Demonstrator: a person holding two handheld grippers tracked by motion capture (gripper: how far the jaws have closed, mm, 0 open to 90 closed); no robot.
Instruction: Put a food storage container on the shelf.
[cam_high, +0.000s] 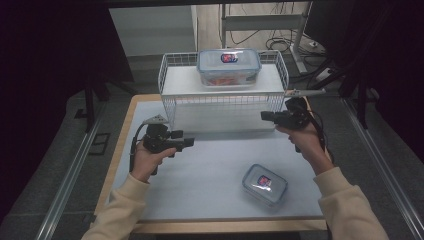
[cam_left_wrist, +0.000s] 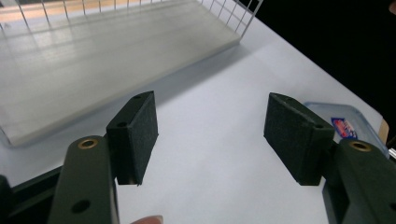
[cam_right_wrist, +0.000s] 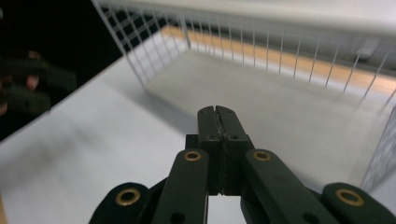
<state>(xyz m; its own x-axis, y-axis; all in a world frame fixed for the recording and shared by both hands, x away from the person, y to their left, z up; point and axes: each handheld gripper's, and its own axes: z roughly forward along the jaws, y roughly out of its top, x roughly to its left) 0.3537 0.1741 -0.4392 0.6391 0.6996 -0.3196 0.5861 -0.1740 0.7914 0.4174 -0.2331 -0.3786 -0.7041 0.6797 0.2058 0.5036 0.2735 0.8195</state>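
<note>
A clear lidded food container (cam_high: 264, 184) with a red and blue label lies on the white table top near the front right; its corner (cam_left_wrist: 345, 122) also peeks out behind my left gripper's right jaw. A second, larger lidded container (cam_high: 229, 66) stands on top of the white wire shelf (cam_high: 223, 102). My left gripper (cam_high: 189, 142) hovers over the table's left part, open with nothing between its pads (cam_left_wrist: 210, 135). My right gripper (cam_high: 265, 116) is held at the shelf's right front corner, shut and empty (cam_right_wrist: 218, 112), pointing at the shelf's lower level.
The wire shelf (cam_right_wrist: 243, 51) takes up the back of the white table top (cam_high: 215, 165). Dark floor, cables and a metal frame lie beyond the table. The other hand and gripper (cam_right_wrist: 28, 86) appear blurred at the left of the right gripper view.
</note>
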